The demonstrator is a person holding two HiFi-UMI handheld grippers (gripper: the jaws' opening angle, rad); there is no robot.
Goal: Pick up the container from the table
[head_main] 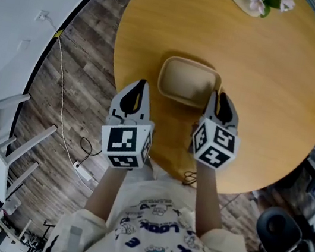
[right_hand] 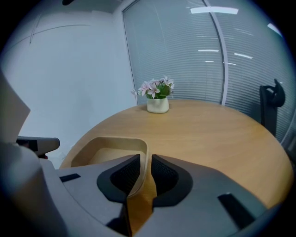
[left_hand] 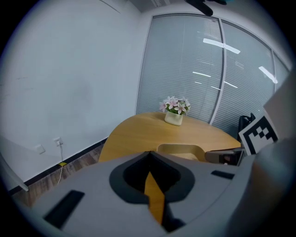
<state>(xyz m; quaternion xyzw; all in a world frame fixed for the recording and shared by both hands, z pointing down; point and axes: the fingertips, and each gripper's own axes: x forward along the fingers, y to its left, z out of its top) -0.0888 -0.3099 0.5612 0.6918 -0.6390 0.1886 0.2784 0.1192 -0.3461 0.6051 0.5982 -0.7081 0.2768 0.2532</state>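
A shallow beige container point(head_main: 185, 81) with rounded corners sits near the middle of the round wooden table point(head_main: 274, 82). My right gripper point(head_main: 216, 95) is shut on the container's right rim; in the right gripper view the thin wall point(right_hand: 144, 152) runs between the two dark pads. My left gripper point(head_main: 142, 83) hovers just left of the container, apart from it, over the table's edge. Its jaws stand shut with nothing between them point(left_hand: 150, 155). The left gripper view shows the container point(left_hand: 180, 149) ahead and to the right.
A white pot of pink flowers point(head_main: 255, 1) stands at the table's far side. A black office chair point(head_main: 283, 235) is at the right. On the wooden floor to the left lie a cable point(head_main: 61, 87) and a white rack point(head_main: 6, 126).
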